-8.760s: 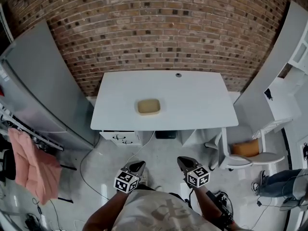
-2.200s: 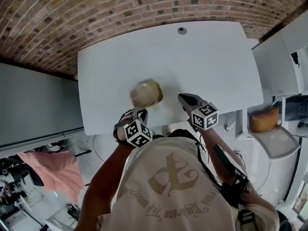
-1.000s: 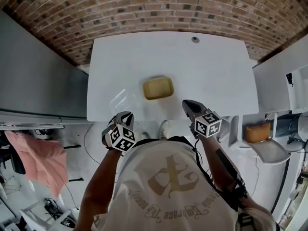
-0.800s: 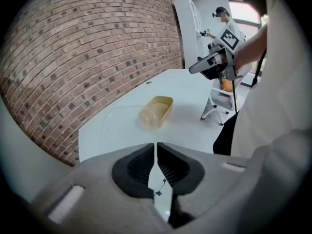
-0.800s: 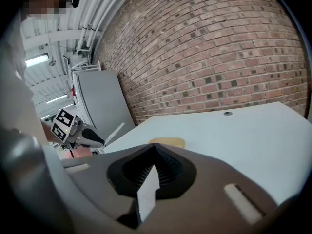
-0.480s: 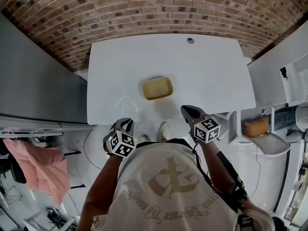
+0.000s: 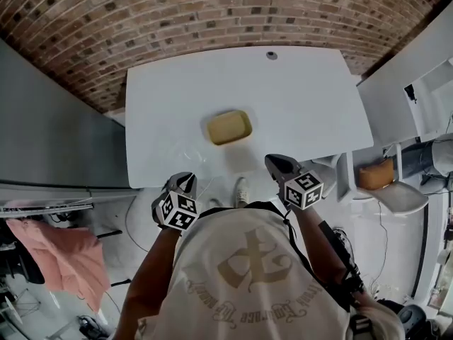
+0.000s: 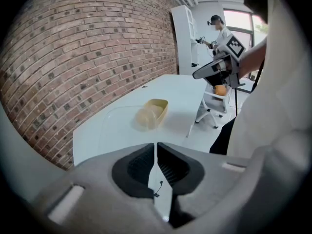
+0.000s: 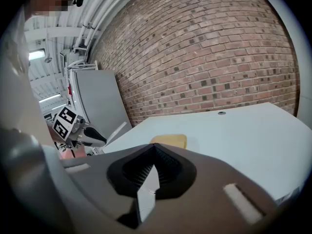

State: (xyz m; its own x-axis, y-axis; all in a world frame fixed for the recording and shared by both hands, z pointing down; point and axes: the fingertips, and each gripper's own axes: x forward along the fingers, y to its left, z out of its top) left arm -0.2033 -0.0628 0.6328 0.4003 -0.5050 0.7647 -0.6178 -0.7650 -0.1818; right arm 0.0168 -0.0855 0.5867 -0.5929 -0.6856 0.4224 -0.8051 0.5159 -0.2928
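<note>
A shallow yellow container [image 7: 228, 127] rests near the middle of the white table [image 7: 304, 105]; it also shows as the container [image 8: 153, 111] with something pale and crumpled at its near end, and as the container [image 9: 169, 140]. A clear flat sheet [image 8: 113, 126] lies beside it on the table. My left gripper [image 7: 185, 183] [image 8: 156, 147] hangs shut and empty just off the table's near edge. My right gripper [image 7: 278, 163] [image 9: 154, 149], also shut and empty, hovers by that edge, right of the container. Neither touches anything.
A brick wall [image 7: 212, 13] backs the table. A grey cabinet [image 7: 49, 133] stands at the left, a white chair [image 7: 396, 193] with an orange item at the right. A pink cloth [image 7: 60, 261] hangs at lower left. Another person [image 8: 218, 29] stands far off.
About two seconds ago the left gripper was close to the container; both grippers now sit back off the table's near edge. Over the last half second little has moved.
</note>
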